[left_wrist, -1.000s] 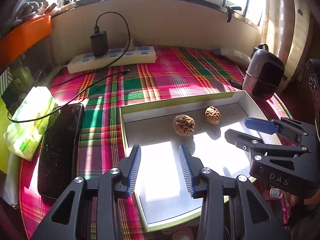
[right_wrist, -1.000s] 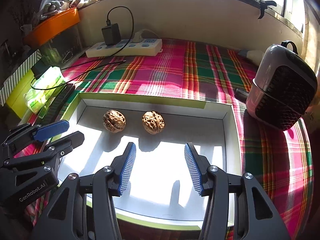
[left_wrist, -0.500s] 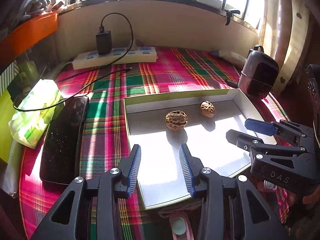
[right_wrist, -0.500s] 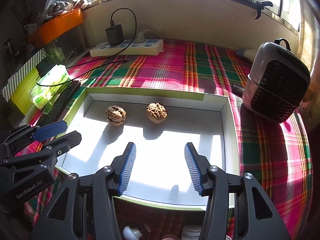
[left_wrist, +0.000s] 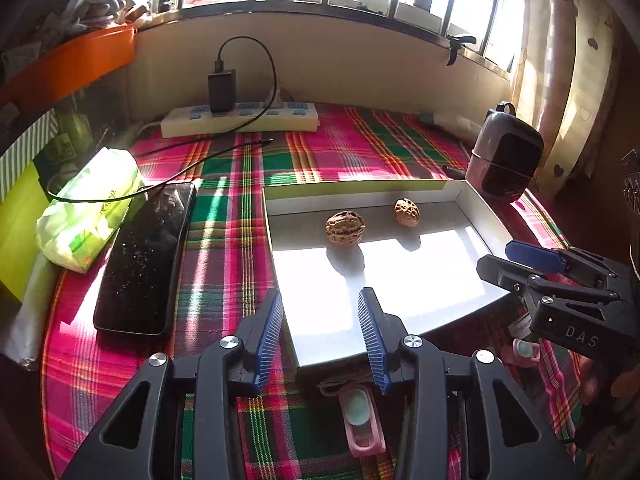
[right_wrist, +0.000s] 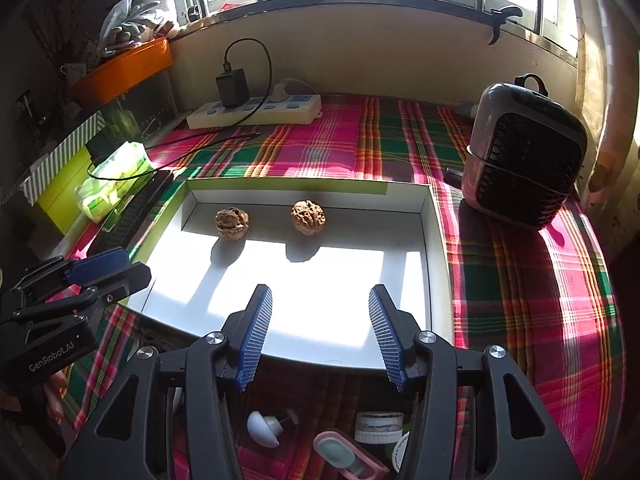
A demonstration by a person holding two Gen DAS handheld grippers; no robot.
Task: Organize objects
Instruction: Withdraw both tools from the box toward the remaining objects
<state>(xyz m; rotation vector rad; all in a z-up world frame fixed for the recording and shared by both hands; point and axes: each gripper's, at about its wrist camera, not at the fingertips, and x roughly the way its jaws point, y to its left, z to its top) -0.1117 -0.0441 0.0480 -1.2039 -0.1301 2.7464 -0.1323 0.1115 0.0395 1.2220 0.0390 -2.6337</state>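
Your left gripper [left_wrist: 320,332] hangs over the near left corner of the shallow white box [left_wrist: 476,216], its blue-padded fingers [left_wrist: 270,334] spread apart with nothing between them. Your right gripper [right_wrist: 320,330] hovers above the near edge of the same box [right_wrist: 434,240], its fingers [right_wrist: 386,336] also wide apart and holding nothing; from the left wrist view you see it [left_wrist: 520,258] at the right, over the box's near right corner.

Two walnuts sit inside the box toward its far wall, well apart from both grippers. The left walnut [left_wrist: 345,227] [right_wrist: 232,223] and the right walnut [left_wrist: 407,212] [right_wrist: 307,217] lie near each other but not touching, each throwing a shadow toward you on the sunlit floor of the box.

The box rests on a plaid cloth [left_wrist: 224,240]. To its left lie a black phone [left_wrist: 148,260] and, beside that, a green tissue pack [left_wrist: 88,208]. At the far side a white power strip [left_wrist: 240,120] carries a black charger [left_wrist: 221,90]. To the box's right stands a small dark heater [right_wrist: 524,160]. In front of the box, near you, lie a pink case [left_wrist: 360,420] and a few small items [right_wrist: 264,428].
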